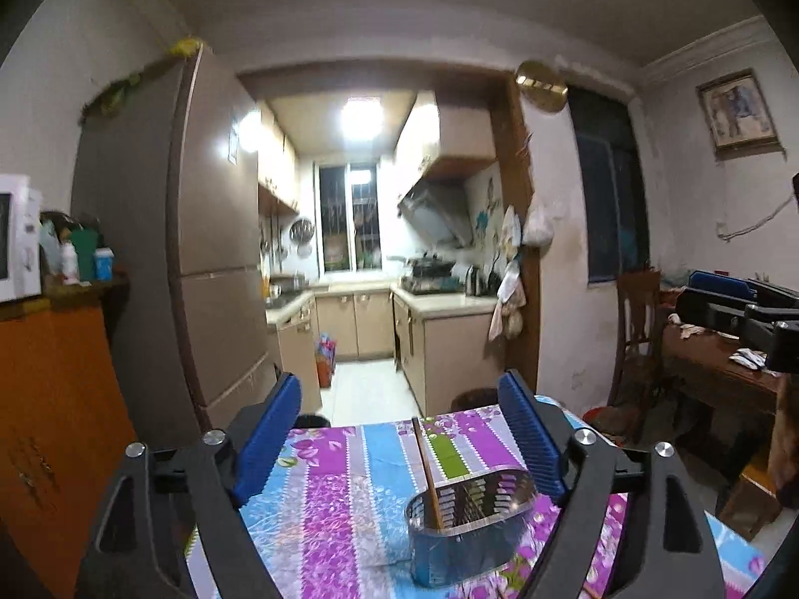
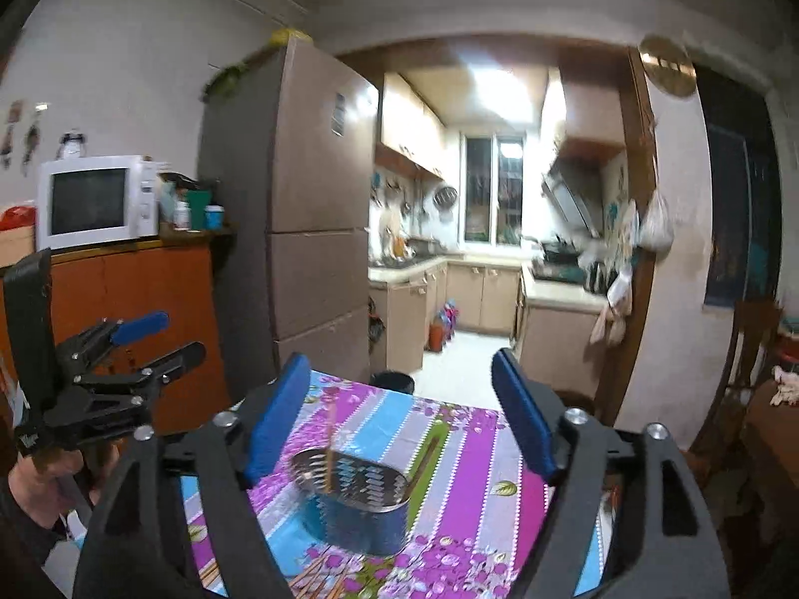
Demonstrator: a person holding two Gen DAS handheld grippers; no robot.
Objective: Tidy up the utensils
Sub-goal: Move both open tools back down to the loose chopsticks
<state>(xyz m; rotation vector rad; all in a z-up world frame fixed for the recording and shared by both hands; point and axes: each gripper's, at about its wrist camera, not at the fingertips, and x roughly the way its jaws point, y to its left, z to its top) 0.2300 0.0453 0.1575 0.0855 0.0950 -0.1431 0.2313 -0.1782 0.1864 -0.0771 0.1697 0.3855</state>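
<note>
An oval perforated metal utensil holder (image 1: 467,524) stands on the floral tablecloth (image 1: 339,499); it also shows in the right wrist view (image 2: 352,496). One wooden chopstick (image 1: 427,469) stands upright in it, also seen in the right wrist view (image 2: 330,449). More chopsticks (image 2: 312,576) lie on the cloth at the near edge. My left gripper (image 1: 399,429) is open and empty, above and behind the holder. My right gripper (image 2: 399,414) is open and empty above the holder. The left gripper shows at the left of the right wrist view (image 2: 150,339).
A fridge (image 2: 309,229) stands beyond the table's far left, with an orange cabinet (image 2: 130,309) and microwave (image 2: 95,199) beside it. A kitchen lies behind. A wooden chair (image 1: 636,339) and a cluttered desk (image 1: 719,374) stand to the right.
</note>
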